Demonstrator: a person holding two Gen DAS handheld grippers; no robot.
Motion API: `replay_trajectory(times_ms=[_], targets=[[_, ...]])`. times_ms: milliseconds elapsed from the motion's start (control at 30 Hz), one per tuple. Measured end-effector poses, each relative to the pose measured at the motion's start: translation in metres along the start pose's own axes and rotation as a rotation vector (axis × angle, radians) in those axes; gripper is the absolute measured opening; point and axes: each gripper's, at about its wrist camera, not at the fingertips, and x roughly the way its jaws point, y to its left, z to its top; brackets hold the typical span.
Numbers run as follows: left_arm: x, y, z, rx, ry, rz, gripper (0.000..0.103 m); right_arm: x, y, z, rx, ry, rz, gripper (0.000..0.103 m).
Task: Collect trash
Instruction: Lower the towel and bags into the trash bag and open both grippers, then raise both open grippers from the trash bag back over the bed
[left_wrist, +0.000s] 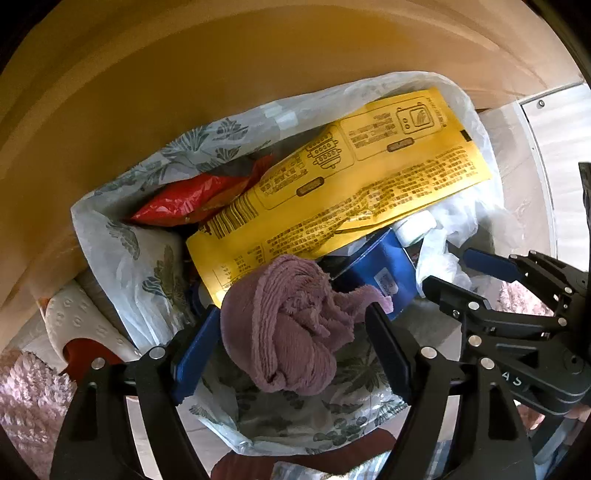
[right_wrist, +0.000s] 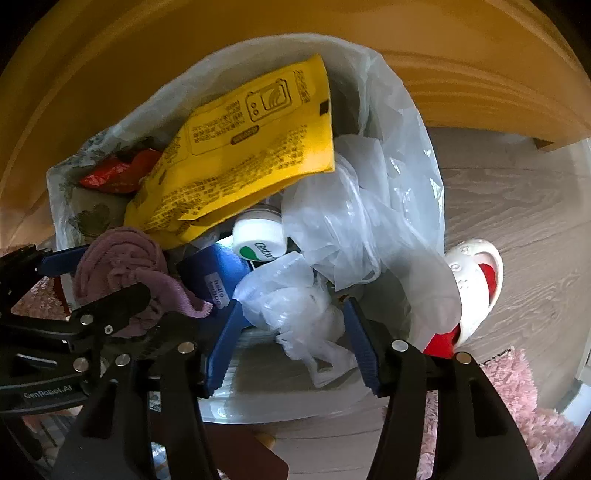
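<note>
A bin lined with a leaf-print plastic bag (left_wrist: 122, 258) holds a yellow packet (left_wrist: 351, 184), a red wrapper (left_wrist: 184, 199), a blue box (left_wrist: 384, 269) and a white jar (right_wrist: 258, 236). My left gripper (left_wrist: 295, 332) hangs over the bin with its jaws on either side of a crumpled mauve cloth (left_wrist: 288, 325), which sits between the pads and seems held. My right gripper (right_wrist: 295, 332) is open over the bin's right side, around crumpled clear plastic (right_wrist: 303, 306) without pinching it. The right gripper also shows in the left wrist view (left_wrist: 461, 273), and the cloth in the right wrist view (right_wrist: 122, 266).
A wooden furniture panel (left_wrist: 221, 74) curves behind the bin. A white and red slipper (right_wrist: 476, 284) lies on the pale wood floor (right_wrist: 517, 206) right of the bin. A pink shaggy rug (right_wrist: 517, 406) lies at the near right, and another slipper (left_wrist: 81, 332) at the left.
</note>
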Motion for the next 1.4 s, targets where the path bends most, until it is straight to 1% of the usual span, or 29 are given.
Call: replay_trajectory(times_ms=[67,100,233,333,433,533,567,667,800,900,1133,1200,1400], targets=[[-0.005,0.003,0.0,-0.002,-0.012,-0.002,0.077,-0.004,0.002,0.0,-0.005,-0.013,-0.001,0.057],[-0.006,0.004,0.0,-0.003,-0.017,-0.002,0.077,-0.006,0.002,0.0,-0.005,-0.021,-0.001,0.06],[-0.016,0.005,-0.003,-0.002,-0.045,0.0,0.08,-0.013,0.003,-0.002,-0.001,-0.046,-0.004,0.06],[-0.025,0.008,-0.005,0.002,-0.069,0.001,0.081,-0.017,0.003,-0.004,0.004,-0.06,-0.007,0.065],[-0.032,0.009,-0.007,0.005,-0.088,0.002,0.082,-0.02,-0.002,-0.005,0.003,-0.077,-0.012,0.066],[-0.037,0.01,-0.012,0.011,-0.107,0.008,0.082,-0.022,-0.005,-0.005,0.005,-0.091,-0.019,0.071],[-0.042,0.004,-0.016,0.01,-0.113,0.01,0.082,-0.024,-0.005,-0.006,0.005,-0.097,-0.021,0.071],[-0.047,0.007,-0.02,0.016,-0.132,0.018,0.082,-0.029,-0.008,-0.008,0.006,-0.121,-0.027,0.074],[-0.056,0.004,-0.028,0.025,-0.163,0.038,0.082,-0.037,-0.002,-0.013,0.0,-0.147,-0.031,0.08],[-0.064,0.0,-0.034,0.022,-0.178,0.042,0.086,-0.04,-0.003,-0.015,-0.005,-0.166,-0.037,0.085],[-0.072,0.001,-0.042,0.032,-0.229,0.045,0.087,-0.052,0.001,-0.023,-0.001,-0.221,-0.041,0.085],[-0.076,0.003,-0.044,0.037,-0.251,0.048,0.088,-0.056,0.001,-0.026,-0.003,-0.238,-0.043,0.091],[-0.088,0.006,-0.048,0.042,-0.302,0.029,0.09,-0.07,0.0,-0.032,-0.005,-0.298,-0.058,0.091]])
